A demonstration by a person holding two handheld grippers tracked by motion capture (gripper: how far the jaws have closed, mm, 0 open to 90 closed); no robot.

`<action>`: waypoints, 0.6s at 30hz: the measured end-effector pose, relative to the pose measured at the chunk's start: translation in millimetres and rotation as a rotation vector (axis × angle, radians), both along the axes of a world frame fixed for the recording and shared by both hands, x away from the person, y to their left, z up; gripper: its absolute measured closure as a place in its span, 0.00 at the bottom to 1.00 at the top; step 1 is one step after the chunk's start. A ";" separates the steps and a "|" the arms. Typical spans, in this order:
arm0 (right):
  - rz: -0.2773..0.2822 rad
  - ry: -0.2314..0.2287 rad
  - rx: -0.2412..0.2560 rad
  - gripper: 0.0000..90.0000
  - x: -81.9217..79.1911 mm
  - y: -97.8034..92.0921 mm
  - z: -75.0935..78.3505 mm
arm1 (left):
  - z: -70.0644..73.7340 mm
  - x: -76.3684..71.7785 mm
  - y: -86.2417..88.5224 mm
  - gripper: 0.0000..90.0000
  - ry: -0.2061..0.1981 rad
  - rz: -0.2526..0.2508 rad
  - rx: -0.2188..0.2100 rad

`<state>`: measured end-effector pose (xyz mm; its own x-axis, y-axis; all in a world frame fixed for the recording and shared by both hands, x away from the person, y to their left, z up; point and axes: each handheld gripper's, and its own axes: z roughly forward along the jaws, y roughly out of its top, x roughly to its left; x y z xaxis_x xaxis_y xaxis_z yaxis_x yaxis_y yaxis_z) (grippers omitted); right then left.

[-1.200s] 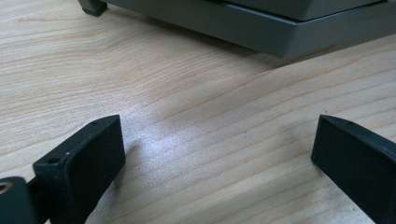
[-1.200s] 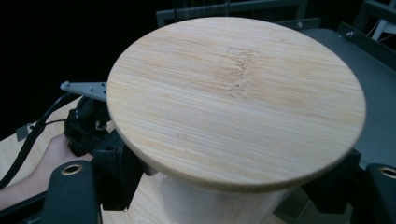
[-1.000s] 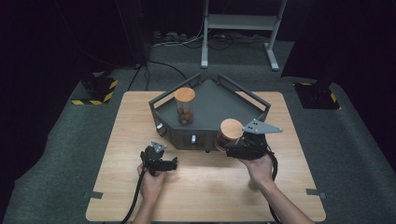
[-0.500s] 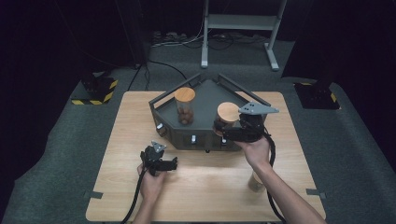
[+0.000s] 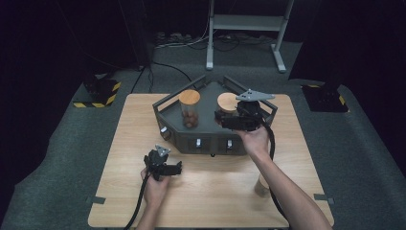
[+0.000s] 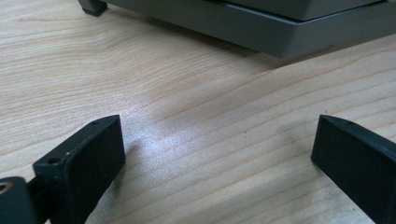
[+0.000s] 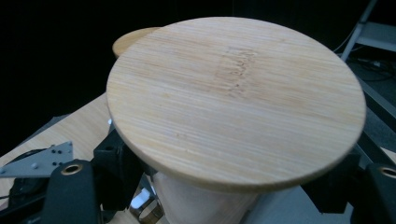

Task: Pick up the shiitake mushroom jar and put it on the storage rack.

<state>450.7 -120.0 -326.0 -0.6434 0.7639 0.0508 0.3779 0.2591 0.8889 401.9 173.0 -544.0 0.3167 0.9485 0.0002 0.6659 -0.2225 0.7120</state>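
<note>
One jar (image 5: 227, 106) with a bamboo lid now sits at centre-right of the high view, over the right half of the dark tray (image 5: 165, 104); half a second ago it was lower and further right, near the tray's front-right corner, and a second ago further out again. The right gripper (image 5: 224, 119) has carried it inward and up the frame, its fingers clamped on the jar body just under the lid. I judge the jar is being brought to a place in the tray next to the second jar (image 5: 189, 108), which stands in the tray's left half with dark round contents and has not moved. In the right gripper view the lid (image 7: 236, 95) spreads across the frame, the pale jar body (image 7: 201, 203) showing beneath it between the black fingers (image 7: 112, 163), and the other jar's lid edge (image 7: 130, 39) peeks out at upper left.

The left gripper (image 5: 173, 168) has stayed low on the desk (image 5: 119, 143) at lower left of the high view, its fingers wide apart over bare wood, with the tray's base (image 6: 261, 25) crossing the top of its own view.

Whether the carried jar's bottom already touches the tray floor cannot be told: hand and gripper hide it. Its contents are hidden too. A pale object (image 5: 261, 184) beside the right forearm is too cut off to name.
</note>
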 end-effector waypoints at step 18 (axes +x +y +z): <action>-0.114 0.090 -0.039 0.28 31.9 29.2 -22.7 | 0.0 0.0 0.1 0.03 0.000 -0.001 0.001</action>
